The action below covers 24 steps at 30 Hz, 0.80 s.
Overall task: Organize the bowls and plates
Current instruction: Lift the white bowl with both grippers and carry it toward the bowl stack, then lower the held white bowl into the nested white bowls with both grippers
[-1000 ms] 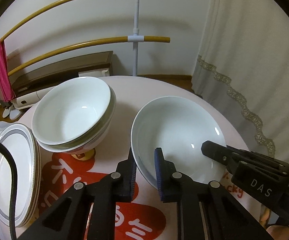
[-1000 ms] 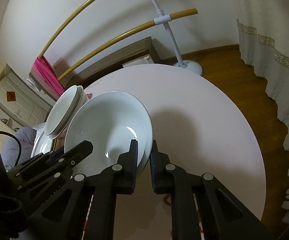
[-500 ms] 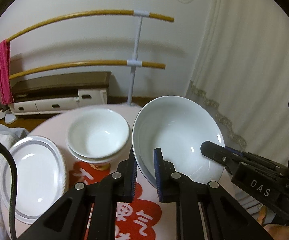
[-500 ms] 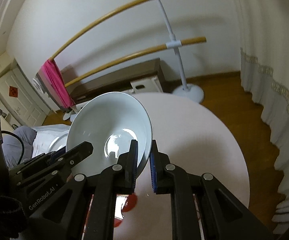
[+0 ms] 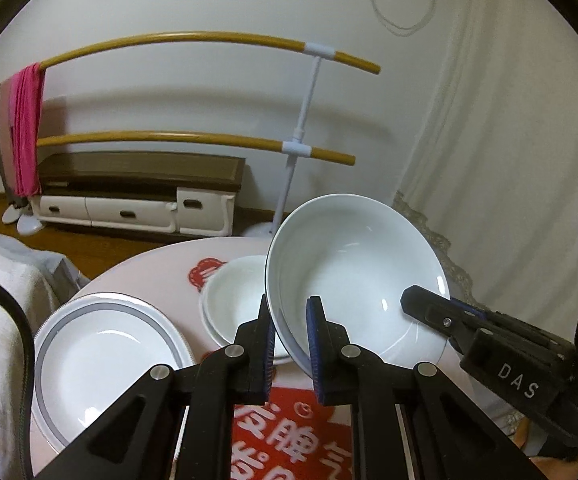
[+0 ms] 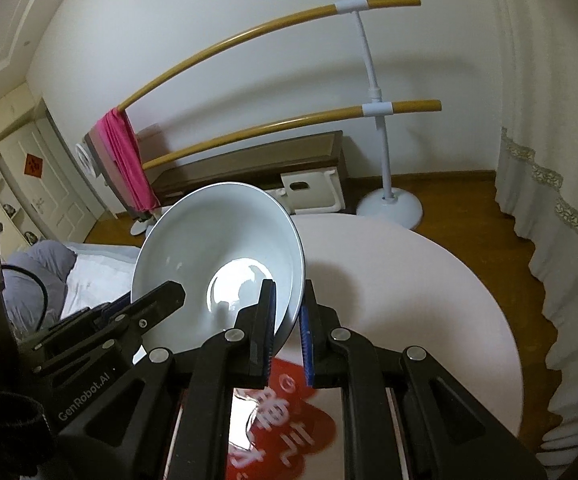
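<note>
- Lifted clear of the round table (image 5: 137,268) since a second ago: one large white bowl (image 5: 353,280), tilted, carried high between both claws.
- Clamped on its near rim, left gripper (image 5: 289,344); clamped on the opposite rim, right gripper (image 6: 287,320).
- Likely bound for the bowl stack, so stacking not yet done.
- Below and left of the left claw: two nested small bowls (image 5: 241,296); further left, one stack of grey-rimmed plates (image 5: 105,344), number unclear.

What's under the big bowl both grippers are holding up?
In the left wrist view the big bowl is held off the table, overlapping the stacked bowls behind its left edge. It hides their right side and the table below it.
</note>
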### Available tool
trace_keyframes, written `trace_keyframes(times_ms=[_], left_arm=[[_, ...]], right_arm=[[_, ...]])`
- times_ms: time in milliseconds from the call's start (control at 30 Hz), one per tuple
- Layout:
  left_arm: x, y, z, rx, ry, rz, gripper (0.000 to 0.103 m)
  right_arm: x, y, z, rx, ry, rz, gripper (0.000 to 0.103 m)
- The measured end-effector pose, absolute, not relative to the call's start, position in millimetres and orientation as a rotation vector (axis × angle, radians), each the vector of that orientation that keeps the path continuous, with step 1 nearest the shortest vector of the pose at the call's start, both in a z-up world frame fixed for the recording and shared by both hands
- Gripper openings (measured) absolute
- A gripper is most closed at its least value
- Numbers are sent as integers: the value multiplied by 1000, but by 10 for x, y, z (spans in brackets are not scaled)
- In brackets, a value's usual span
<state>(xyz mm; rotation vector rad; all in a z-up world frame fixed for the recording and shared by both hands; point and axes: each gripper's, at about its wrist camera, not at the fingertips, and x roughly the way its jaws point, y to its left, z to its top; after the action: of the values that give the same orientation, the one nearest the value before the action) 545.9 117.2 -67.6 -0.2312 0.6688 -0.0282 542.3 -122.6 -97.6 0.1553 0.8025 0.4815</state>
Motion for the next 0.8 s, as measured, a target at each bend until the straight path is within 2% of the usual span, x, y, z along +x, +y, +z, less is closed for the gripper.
trace_keyframes(times_ms=[300,800], left_arm=[[5745,1444,-831,-254,724,8,11],[6256,1330,-949,-249,792,13,11]], right_arm=[[5716,-912,-1179,149,848,484,11],[5963,-847,-1554,137,917,447,11]])
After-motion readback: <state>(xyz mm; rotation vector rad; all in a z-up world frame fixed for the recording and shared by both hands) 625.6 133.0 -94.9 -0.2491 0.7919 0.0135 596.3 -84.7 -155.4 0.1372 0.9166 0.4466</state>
